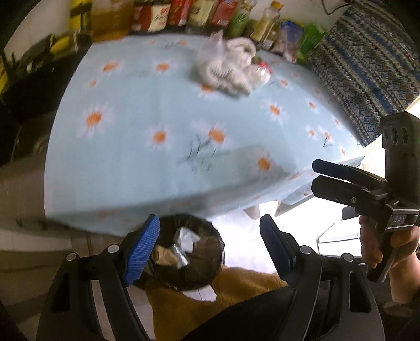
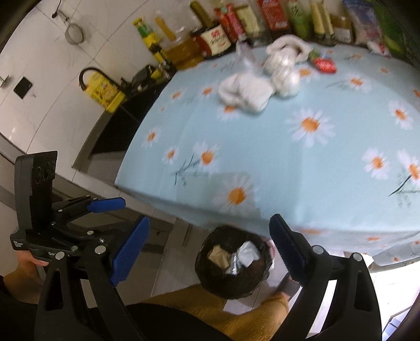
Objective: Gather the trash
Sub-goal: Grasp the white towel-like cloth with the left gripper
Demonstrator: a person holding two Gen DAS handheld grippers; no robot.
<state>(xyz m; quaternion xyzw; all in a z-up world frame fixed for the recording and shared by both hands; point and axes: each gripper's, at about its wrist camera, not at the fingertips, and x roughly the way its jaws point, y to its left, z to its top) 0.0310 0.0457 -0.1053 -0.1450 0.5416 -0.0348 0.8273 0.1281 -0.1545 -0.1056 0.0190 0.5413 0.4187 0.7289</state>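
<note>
Left hand-held gripper (image 1: 210,246) wide, empty. Right hand-held gripper (image 2: 210,246) wide, empty. Bin (image 2: 233,265) just below both, holding wrappers. Trash (image 2: 262,78) far ahead on table (image 2: 288,157), well apart.

Home kitchen (condiment bottles (image 2: 262,21), daisy tablecloth (image 2: 288,157))

A heap of crumpled white tissue and clear plastic wrap (image 2: 258,78) lies far back on the worktop, toward 12 o'clock, with a small red wrapper (image 2: 325,64) just beside it at its 2 o'clock. Below the worktop's near edge, at 6 o'clock, a round bin with a black liner (image 2: 233,265) stands open, holding a white wad, silver foil and brown paper.
</note>
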